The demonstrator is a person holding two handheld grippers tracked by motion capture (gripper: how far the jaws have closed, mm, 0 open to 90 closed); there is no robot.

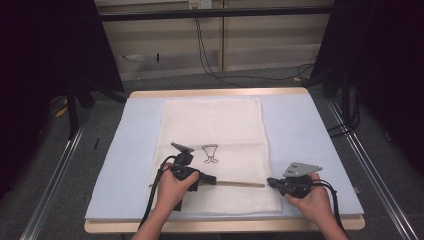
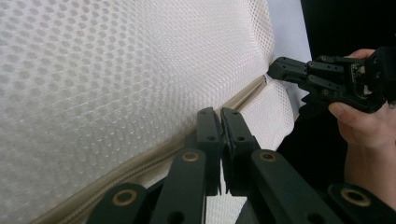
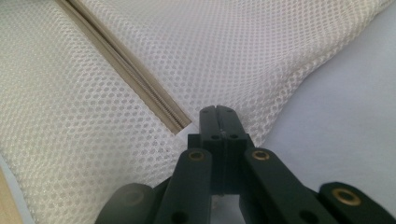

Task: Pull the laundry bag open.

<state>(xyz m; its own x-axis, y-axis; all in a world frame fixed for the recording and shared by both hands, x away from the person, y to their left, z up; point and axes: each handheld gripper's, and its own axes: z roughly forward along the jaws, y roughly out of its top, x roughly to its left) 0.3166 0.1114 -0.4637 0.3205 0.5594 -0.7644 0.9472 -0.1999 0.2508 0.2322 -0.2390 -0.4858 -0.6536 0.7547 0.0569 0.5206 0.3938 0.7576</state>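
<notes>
White honeycomb mesh is what we see lying flat in the middle of the high view — a rectangular mesh bag on a pale blue padded mat that covers a wooden table. A small dark line drawing sits near the centre of the bag, and a tan zipper runs as a thin straight band across its lower part. Our left gripper lies at the lower centre of the frame with its tips on the zipper line; our right gripper sits at the lower right, at the zipper's end by the bag's edge.

In the left gripper view the mesh fills the upper left, its holes round and regular. The zipper crosses from lower left to upper right as a ribbed beige strip. The left gripper's black jaws are pressed together at the bottom centre, right on the zipper band — whether they pinch its slider we cannot tell. The right gripper nips the bag's edge at the upper right.

In the right gripper view the jaws are pressed together at the bottom centre, on the mesh just beside the zipper's squared end. Smooth blue mat shows at the right.
</notes>
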